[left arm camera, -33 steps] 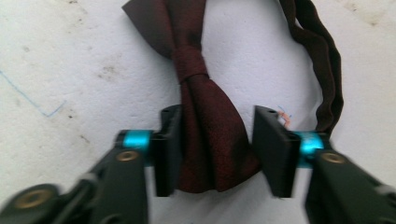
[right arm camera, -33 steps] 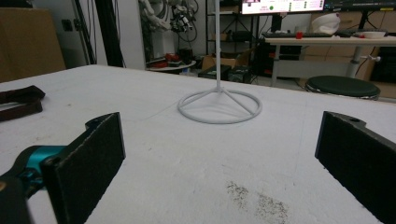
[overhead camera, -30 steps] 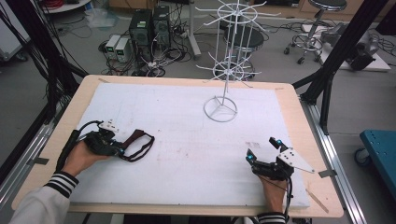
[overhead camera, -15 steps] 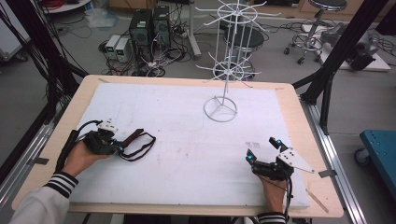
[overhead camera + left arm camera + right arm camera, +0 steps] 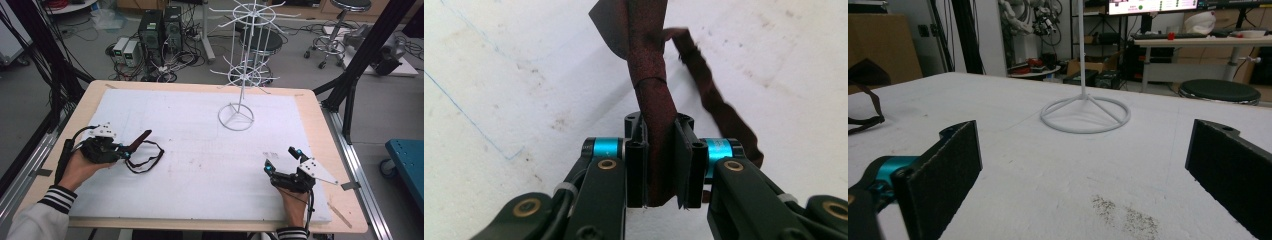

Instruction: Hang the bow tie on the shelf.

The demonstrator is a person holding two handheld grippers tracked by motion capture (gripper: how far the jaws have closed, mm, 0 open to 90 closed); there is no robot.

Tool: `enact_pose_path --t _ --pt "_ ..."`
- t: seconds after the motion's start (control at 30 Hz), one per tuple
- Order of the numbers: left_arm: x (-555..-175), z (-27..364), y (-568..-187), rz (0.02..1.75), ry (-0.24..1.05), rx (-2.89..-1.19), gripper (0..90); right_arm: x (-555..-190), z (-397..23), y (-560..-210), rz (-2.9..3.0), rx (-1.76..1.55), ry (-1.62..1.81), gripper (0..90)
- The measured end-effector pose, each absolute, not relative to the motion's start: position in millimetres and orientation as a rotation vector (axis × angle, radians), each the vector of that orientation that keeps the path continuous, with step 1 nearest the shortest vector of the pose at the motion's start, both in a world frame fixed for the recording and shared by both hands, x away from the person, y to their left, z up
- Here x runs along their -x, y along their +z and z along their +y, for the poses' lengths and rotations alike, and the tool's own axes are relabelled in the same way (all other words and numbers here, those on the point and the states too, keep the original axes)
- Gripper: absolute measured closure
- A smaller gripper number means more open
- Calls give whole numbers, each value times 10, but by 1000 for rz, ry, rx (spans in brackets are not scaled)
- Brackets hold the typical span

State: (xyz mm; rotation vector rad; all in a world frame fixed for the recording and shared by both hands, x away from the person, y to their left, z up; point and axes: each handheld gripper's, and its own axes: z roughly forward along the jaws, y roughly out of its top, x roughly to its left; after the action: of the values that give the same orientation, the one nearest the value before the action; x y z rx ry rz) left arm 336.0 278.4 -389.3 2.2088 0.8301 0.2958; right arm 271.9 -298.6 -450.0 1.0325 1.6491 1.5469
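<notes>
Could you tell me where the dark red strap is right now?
The strap lies on the table's left side in the high view, one end clamped in the left gripper, well left of the white wire rack.

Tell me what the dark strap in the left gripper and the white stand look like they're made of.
Strap: probably woven fabric or leatherette, dark maroon, matte; it folds and drapes limply, with a fine speckled grain. Stand: apparently thin metal wire, coated glossy white; rigid slender rods and a ring base.

Dark maroon strap (image 5: 651, 95), kinda speckled up close. White mat (image 5: 200, 150) with blue pen lines and grey smudges. White wire rack (image 5: 240, 75). Black grippers, teal joints. Black-and-white striped cuffs (image 5: 56, 199).
</notes>
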Motion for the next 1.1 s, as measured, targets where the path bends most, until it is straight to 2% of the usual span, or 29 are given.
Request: enact_pose_path --t 0.57,1.1 --pt "-3302 2723 -3660 698 250 -2085 776 -2752 -2947 -4343 1693 -1006 1586 9" --pt "-3278 2298 -3412 456 199 -2017 776 -2919 -2702 -3823 1898 -836 1728 8"
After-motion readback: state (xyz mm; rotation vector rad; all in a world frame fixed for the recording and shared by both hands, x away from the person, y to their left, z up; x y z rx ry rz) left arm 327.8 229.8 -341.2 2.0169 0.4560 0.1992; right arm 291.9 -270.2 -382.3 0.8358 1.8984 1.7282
